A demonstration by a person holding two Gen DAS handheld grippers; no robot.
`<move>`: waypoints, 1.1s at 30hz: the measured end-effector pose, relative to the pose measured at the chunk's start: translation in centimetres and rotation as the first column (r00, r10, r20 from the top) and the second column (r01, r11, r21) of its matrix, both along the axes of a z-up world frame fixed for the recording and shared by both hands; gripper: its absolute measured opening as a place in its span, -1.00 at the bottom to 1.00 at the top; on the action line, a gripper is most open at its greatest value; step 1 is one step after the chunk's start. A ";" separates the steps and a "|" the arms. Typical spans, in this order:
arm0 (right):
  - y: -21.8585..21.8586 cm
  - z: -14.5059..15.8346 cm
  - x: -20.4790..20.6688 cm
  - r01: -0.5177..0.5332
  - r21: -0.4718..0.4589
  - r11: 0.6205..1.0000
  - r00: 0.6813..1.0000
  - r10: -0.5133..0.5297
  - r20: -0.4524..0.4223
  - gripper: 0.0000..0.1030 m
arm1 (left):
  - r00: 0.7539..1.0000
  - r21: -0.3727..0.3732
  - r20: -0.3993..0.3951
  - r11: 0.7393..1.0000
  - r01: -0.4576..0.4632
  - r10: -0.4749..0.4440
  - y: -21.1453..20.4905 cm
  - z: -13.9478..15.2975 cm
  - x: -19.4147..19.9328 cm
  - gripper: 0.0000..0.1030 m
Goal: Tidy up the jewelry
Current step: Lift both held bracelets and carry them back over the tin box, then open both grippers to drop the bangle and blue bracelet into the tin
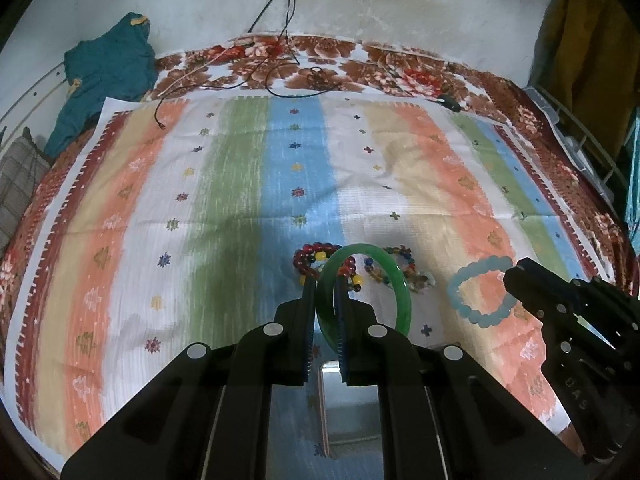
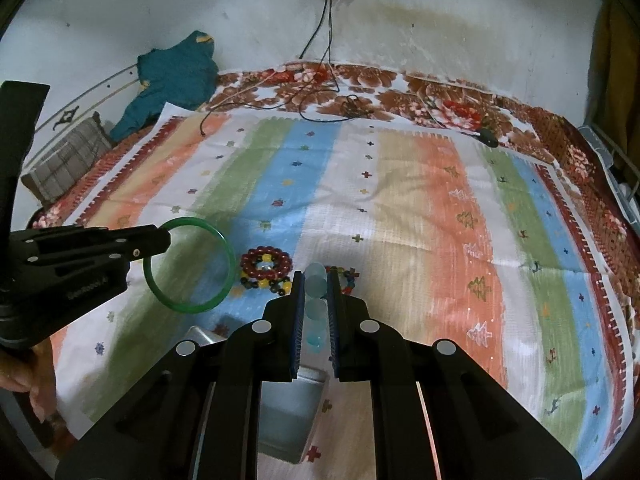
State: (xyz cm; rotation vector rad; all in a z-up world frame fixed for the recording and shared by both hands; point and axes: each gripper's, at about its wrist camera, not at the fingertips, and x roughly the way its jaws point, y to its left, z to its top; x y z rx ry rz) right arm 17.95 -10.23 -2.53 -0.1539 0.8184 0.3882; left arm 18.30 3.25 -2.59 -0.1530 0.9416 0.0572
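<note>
A: Two bracelets are held now. The left hand-held gripper (image 1: pixel 325 280) has its jaws nearly closed on the smooth green glass-like bangle (image 1: pixel 362 292), pinching the near part of the ring, so that the rest of the bangle stands out past the fingertips, above the striped pastel cloth (image 1: pixel 224 184) on the bed.

B: And the right one?

A: The right hand-held gripper (image 2: pixel 316 280) is also narrow, closed on the pale blue bracelet of round translucent beads (image 2: pixel 315 284); the beads sit between the pads in a column.

B: Where is the other jewelry?

A: The dark red bead bracelet with yellow beads (image 2: pixel 266 266) and the mixed-colour bead bracelet (image 1: pixel 400 266) lie on the cloth just beyond the fingertips.

B: How are the hands posed?

A: Both grippers point forward and down to the bed, side by side. A grey metal tray (image 2: pixel 290 416) is under the right one, near the camera.
</note>
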 end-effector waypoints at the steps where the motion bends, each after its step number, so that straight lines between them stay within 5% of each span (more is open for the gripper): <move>1: 0.0 0.1 -0.3 -0.003 0.003 1.000 1.000 0.003 0.001 -0.76 | 1.000 -0.003 0.005 1.000 0.001 -0.001 -0.1 0.2 -0.4 -0.83; 33: -0.6 -0.1 -6.0 -0.043 0.034 0.998 0.999 0.044 -0.029 -0.76 | 0.999 0.001 0.011 0.999 0.032 -0.032 -1.9 0.4 -6.1 -0.83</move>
